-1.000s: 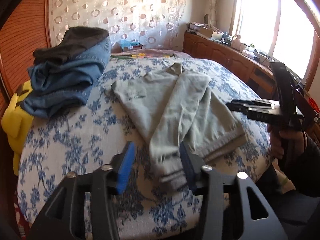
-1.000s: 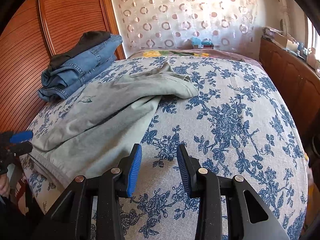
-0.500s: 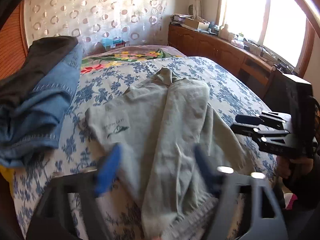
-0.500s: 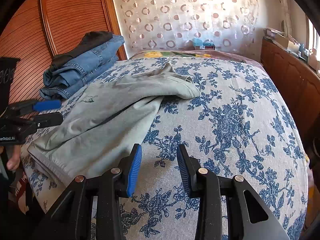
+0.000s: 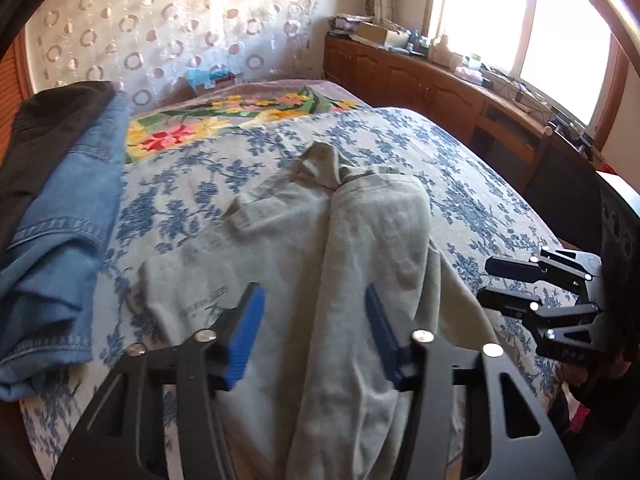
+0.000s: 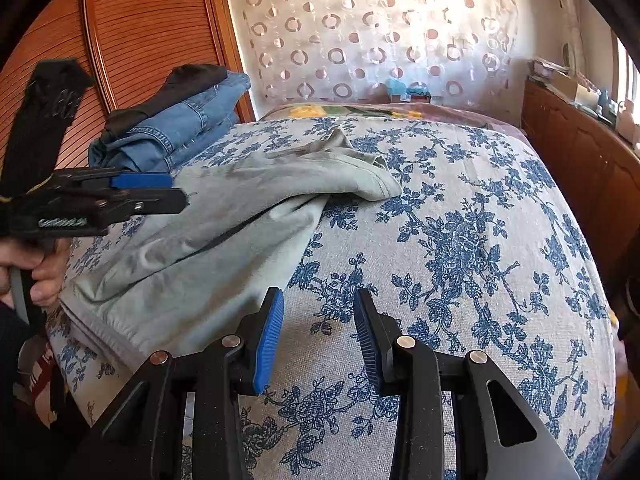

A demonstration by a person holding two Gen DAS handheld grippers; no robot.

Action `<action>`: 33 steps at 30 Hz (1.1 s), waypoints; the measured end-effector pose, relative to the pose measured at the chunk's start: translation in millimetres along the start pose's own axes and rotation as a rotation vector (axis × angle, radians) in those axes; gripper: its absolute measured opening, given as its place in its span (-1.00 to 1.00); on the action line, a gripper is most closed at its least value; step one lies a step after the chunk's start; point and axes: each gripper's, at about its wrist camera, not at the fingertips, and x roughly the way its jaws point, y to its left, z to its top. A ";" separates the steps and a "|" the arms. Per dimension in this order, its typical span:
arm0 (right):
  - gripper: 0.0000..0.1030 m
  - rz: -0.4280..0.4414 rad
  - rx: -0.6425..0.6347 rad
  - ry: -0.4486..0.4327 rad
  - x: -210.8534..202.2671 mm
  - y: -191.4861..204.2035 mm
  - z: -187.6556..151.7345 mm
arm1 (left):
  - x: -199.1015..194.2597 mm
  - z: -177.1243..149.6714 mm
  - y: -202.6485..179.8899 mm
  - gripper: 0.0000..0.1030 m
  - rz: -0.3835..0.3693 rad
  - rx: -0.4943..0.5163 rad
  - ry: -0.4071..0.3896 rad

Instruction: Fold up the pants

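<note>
Blue-flowered bedspread (image 6: 460,248) carries the grey-green pants (image 5: 320,264), long axis running from 12 to 6 o'clock under my left gripper (image 5: 312,332), spread wide and empty right over them. My right gripper (image 6: 318,336), also wide and empty, has them at 10 o'clock, so left is nearer.

Blown-out window (image 5: 560,36) glare, fisheye-warped edges, slight motion blur.

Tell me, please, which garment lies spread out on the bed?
The pale grey-green pants; the blue jeans and black garment are stacked folded at the bed's edge.
</note>
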 end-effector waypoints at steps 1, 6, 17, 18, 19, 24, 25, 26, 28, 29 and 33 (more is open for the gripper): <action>-0.27 0.000 0.001 0.000 0.1 0.1 0.0 | 2.0 1.4 -1.5 -0.04 -0.003 0.002 0.010; -0.27 0.000 0.000 -0.001 -0.3 0.1 0.4 | 18.1 10.6 -13.2 -0.21 0.001 0.031 0.065; -0.27 -0.005 0.014 0.013 -2.7 -3.4 6.2 | 16.6 8.8 -21.3 -0.90 -0.068 0.029 0.044; -0.12 -0.001 0.018 0.007 -5.5 -5.5 7.9 | 11.0 8.1 -26.9 -0.91 -0.081 0.039 0.031; -0.03 -0.004 0.024 -0.005 -8.4 -8.5 10.7 | 8.7 8.2 -31.3 -0.91 -0.085 0.045 0.024; 0.06 -0.028 0.070 -0.055 -21.5 -29.1 28.6 | -3.4 5.7 -57.8 -0.91 -0.148 0.067 -0.001; 0.06 -0.041 0.077 -0.061 -23.3 -31.8 31.8 | -4.2 4.0 -63.8 -0.91 -0.157 0.076 0.000; 0.06 -0.051 0.081 -0.064 -24.5 -34.1 33.0 | -4.8 2.8 -67.0 -0.91 -0.162 0.082 0.000; 0.06 -0.050 0.090 -0.065 -25.1 -38.6 37.3 | -4.8 0.5 -73.6 -0.91 -0.163 0.093 -0.002; 0.06 -0.042 0.095 -0.063 -25.7 -39.1 38.0 | -5.4 -0.6 -74.6 -0.91 -0.157 0.094 -0.002; 0.06 -0.014 0.088 -0.059 -17.8 -36.1 49.7 | -12.1 -2.2 -68.4 -0.91 -0.147 0.076 -0.012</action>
